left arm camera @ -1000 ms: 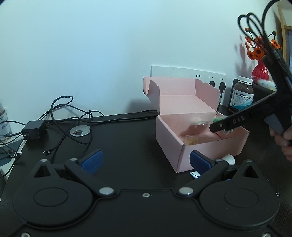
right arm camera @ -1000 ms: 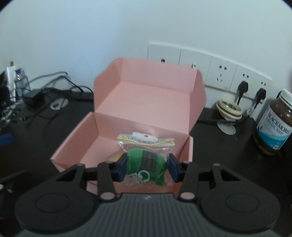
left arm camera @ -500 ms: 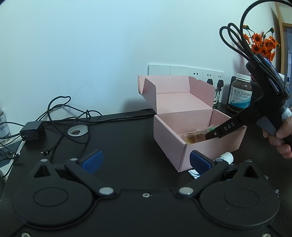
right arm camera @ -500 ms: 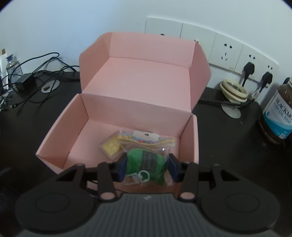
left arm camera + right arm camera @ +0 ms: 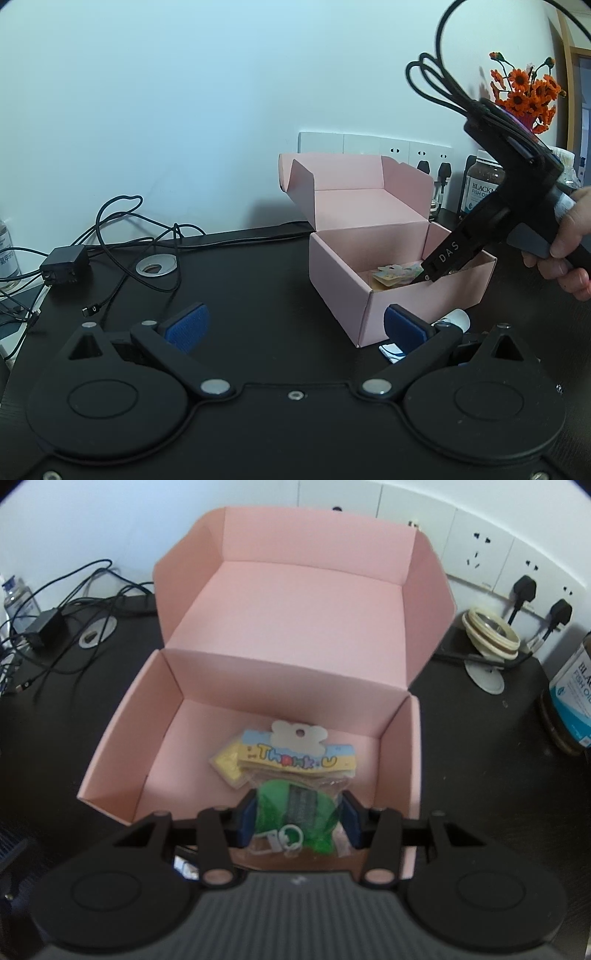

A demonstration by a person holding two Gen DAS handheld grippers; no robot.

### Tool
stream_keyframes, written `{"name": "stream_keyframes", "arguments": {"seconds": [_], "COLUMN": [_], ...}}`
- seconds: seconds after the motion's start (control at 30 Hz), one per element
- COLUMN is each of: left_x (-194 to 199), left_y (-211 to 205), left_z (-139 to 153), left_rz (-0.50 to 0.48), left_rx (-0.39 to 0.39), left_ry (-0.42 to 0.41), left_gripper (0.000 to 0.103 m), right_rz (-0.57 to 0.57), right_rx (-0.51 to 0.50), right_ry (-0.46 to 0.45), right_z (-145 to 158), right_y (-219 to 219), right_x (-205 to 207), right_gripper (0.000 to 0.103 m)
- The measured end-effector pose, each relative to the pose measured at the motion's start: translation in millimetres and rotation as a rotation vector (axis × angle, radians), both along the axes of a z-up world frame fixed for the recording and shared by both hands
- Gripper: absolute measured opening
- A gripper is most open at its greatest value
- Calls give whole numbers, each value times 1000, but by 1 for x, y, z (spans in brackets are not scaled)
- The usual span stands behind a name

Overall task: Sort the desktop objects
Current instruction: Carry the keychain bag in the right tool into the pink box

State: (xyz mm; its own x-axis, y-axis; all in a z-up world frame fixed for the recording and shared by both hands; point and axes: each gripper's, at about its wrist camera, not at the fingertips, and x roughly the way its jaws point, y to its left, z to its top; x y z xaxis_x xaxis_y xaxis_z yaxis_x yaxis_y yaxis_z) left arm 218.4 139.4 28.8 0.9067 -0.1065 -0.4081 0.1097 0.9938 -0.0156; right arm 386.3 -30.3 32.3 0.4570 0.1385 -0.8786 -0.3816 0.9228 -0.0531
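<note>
An open pink cardboard box (image 5: 122,760) stands on the black desk, lid tipped back. My right gripper (image 5: 298,819) reaches down into it with a clear packet holding a green toy (image 5: 295,805) and a "Thank U" card between the blue pads. Its jaws are opening, though the pads still touch the packet. The packet rests low in the box over a small yellow packet (image 5: 225,760). In the left wrist view the right gripper (image 5: 428,275) dips over the box (image 5: 340,284) rim, held by a hand. My left gripper (image 5: 295,326) is open with nothing in it, in front of the box.
A white tube (image 5: 456,319) lies by my left gripper's right finger. Black cables (image 5: 122,229), a charger (image 5: 64,264) and a metal ring (image 5: 155,264) sit at the left. A fish oil bottle (image 5: 572,709), a tape roll (image 5: 491,631) and wall sockets are at the right rear.
The right gripper has tipped downward and carried the green toy packet lower into the pink box. The left gripper has stayed where it was.
</note>
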Motion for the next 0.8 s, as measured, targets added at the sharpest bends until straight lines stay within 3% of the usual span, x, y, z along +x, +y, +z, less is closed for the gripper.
{"name": "stream_keyframes", "arguments": {"seconds": [0.27, 0.8], "left_x": [3, 2], "left_y": [-1, 2], "left_z": [-3, -1], "left_rz": [-8, -9], "left_rx": [3, -14], "left_ry": [18, 15], "left_gripper": [103, 103], "right_rz": [-21, -57], "right_rx": [-57, -124], "right_ry": [131, 197], "right_z": [1, 1], "right_y": [8, 11], "right_x": [15, 18], "right_gripper": [46, 53]}}
